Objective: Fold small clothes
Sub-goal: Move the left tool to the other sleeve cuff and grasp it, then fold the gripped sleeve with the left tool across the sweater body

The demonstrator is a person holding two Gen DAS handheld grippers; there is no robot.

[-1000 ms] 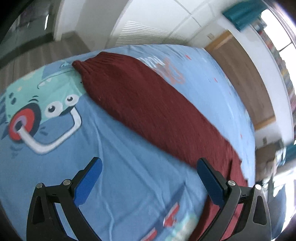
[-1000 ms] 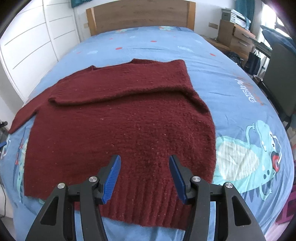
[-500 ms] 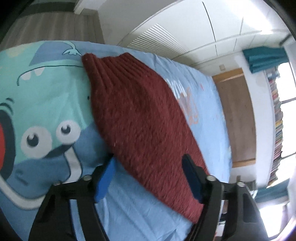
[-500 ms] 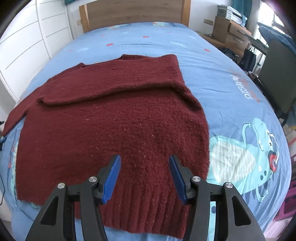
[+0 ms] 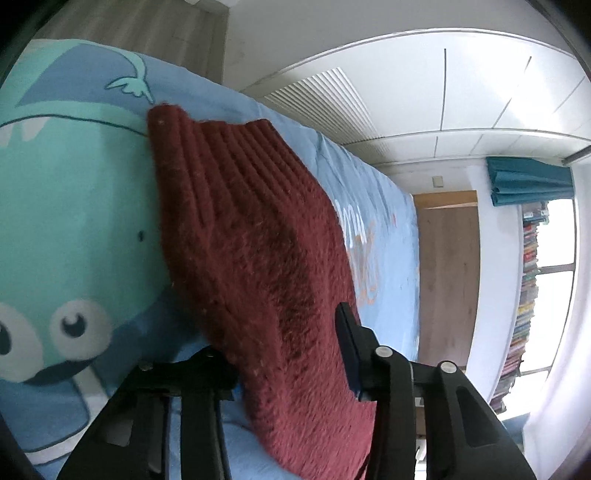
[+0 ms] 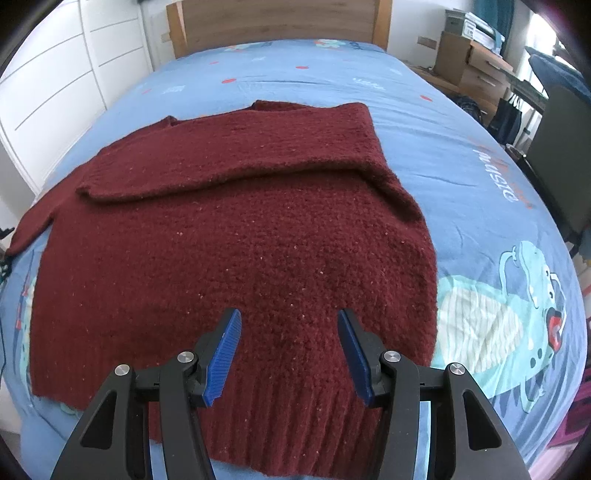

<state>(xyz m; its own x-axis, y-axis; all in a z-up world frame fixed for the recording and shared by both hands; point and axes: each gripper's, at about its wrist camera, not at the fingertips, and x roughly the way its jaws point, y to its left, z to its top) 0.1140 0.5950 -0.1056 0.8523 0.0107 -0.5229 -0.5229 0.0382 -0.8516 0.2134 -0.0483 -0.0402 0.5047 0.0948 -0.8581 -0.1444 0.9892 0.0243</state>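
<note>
A dark red knitted sweater [image 6: 240,243] lies flat on the blue cartoon bedspread [image 6: 461,155], one sleeve folded across its chest. My right gripper [image 6: 289,350] is open and empty, hovering over the ribbed hem near the bed's front edge. In the left wrist view the other sleeve [image 5: 251,240] stretches away, ribbed cuff at the far end. My left gripper [image 5: 288,354] is open around this sleeve, the knit lying between the jaws; the left finger is partly hidden under the fabric.
A white wardrobe [image 6: 55,92] stands along the left of the bed and a wooden headboard [image 6: 277,22] at the far end. Cardboard boxes [image 6: 469,62] and a dark chair [image 6: 561,155] stand to the right. A bookshelf [image 5: 528,295] is by the window.
My left gripper has moved forward and down onto the sleeve, so the knit now lies between its jaws. My right gripper has barely moved over the hem.
</note>
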